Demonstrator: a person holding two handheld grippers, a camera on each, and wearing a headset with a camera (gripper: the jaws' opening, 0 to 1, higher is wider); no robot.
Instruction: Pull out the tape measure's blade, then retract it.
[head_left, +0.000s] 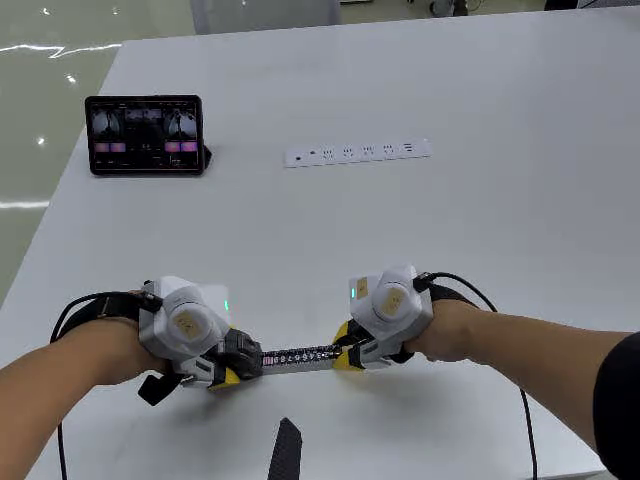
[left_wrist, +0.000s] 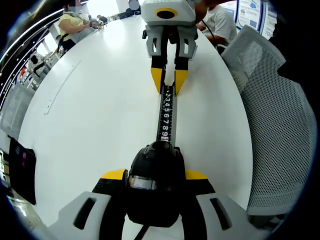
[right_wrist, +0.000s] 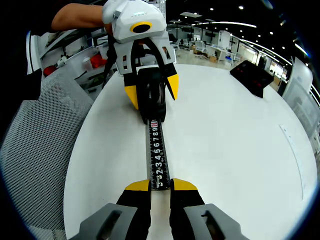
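My left gripper (head_left: 232, 368) (left_wrist: 156, 176) is shut on the black tape measure case (left_wrist: 154, 175) (head_left: 243, 355) (right_wrist: 151, 96), held just above the white table (head_left: 330, 230). A short length of black blade (head_left: 298, 355) (left_wrist: 166, 115) (right_wrist: 155, 157) with white numerals runs out of the case to my right gripper (head_left: 345, 357) (right_wrist: 160, 186), whose yellow-tipped fingers are shut on the blade's end. The two grippers face each other near the table's front edge, the blade stretched straight between them. In the left gripper view the right gripper (left_wrist: 168, 82) pinches the far end of the blade.
A tablet (head_left: 146, 134) with a lit screen lies at the back left of the table. A white power strip (head_left: 357, 153) lies at the back centre. A dark strap (head_left: 286, 450) lies by the front edge. A grey mesh chair (left_wrist: 280, 125) stands beside the table.
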